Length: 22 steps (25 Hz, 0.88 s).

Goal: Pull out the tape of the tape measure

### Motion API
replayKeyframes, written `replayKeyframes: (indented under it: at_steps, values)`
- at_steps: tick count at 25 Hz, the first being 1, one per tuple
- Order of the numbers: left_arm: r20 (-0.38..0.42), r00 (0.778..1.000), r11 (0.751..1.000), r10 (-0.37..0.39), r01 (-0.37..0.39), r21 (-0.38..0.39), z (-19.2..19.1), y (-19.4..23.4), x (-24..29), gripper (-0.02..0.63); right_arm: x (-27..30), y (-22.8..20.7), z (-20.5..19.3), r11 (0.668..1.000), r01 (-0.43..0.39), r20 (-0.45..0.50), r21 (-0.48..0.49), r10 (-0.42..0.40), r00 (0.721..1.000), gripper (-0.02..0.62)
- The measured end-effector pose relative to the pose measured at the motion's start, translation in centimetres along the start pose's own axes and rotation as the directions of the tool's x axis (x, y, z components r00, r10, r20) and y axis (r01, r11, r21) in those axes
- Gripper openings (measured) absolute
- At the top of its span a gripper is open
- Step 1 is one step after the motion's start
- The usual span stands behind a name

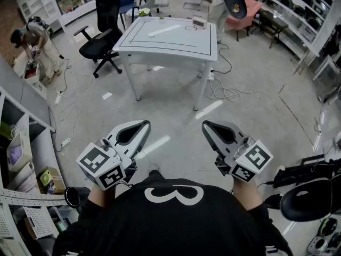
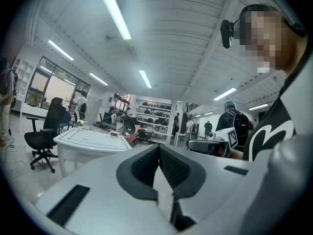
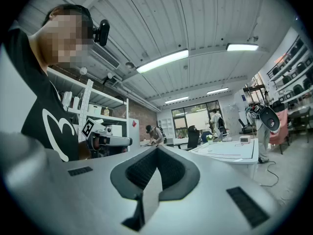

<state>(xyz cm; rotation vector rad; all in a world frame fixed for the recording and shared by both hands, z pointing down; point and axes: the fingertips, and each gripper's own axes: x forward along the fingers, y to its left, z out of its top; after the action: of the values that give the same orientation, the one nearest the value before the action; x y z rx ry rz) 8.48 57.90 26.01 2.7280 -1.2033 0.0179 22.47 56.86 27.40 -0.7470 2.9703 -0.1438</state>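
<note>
Pale workshop floor (image 1: pixel 176 105) fills most of the head view, with cables (image 1: pixel 229 92) trailing across it. A white table (image 1: pixel 176 44) stands well ahead of the person wearing the camera. A black chair (image 1: pixel 101 41) sits just beside the table's left end. Shelves (image 1: pixel 21 143) line the left edge, and another person (image 1: pixel 32 41) bends over at the far left.

On the table lies a long white strip (image 1: pixel 165 30). A small white box (image 1: pixel 199 21) stands near the far edge, apart from the strip. At this size I cannot tell whether the box is the tape measure, and nothing else on the table can be made out as one.

The left gripper (image 1: pixel 144 124) and right gripper (image 1: pixel 205 124) are held close to the wearer's black shirt (image 1: pixel 173 217). They sit side by side with a gap between them, pointing level toward the table and well short of it. In each gripper's own view the dark pads meet at the tip. Both are clenched with nothing between the jaws, and only the distant room shows beyond them. Neither touches anything.
</note>
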Motion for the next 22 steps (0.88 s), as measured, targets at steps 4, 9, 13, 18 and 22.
replayKeyframes:
  at_steps: [4, 9, 13, 18, 22]
  values:
    - [-0.001, 1.0, 1.0, -0.009, 0.009, 0.017, 0.2, -0.8, 0.2, 0.003, -0.8, 0.1, 0.5, 1.0, 0.011, 0.007, -0.01, -0.01, 1.0, 0.009]
    - [0.038, 0.999, 1.0, 0.001, -0.001, 0.002, 1.2, -0.8, -0.1, 0.003, -1.5, 0.3, 1.4, 1.0, 0.012, 0.029, -0.015, -0.012, 0.999, 0.009]
    - [0.044, 0.999, 1.0, 0.006, -0.007, 0.018, 1.6, 0.0, -0.6, 0.052, -1.6, -0.2, 2.1, 0.999, 0.034, 0.078, -0.001, -0.034, 0.996, 0.011]
    - [0.075, 0.997, 1.0, 0.023, -0.022, -0.02, 1.8, 2.3, -0.6, 0.211, -0.8, -2.9, 1.6, 0.992, 0.11, 0.094, 0.057, -0.115, 0.989, 0.231]
    - [0.08, 0.997, 0.999, 0.02, -0.018, -0.028, 1.5, 4.7, 0.0, 0.298, 0.7, -5.0, 1.3, 0.989, 0.147, 0.078, 0.02, -0.149, 0.986, 0.423]
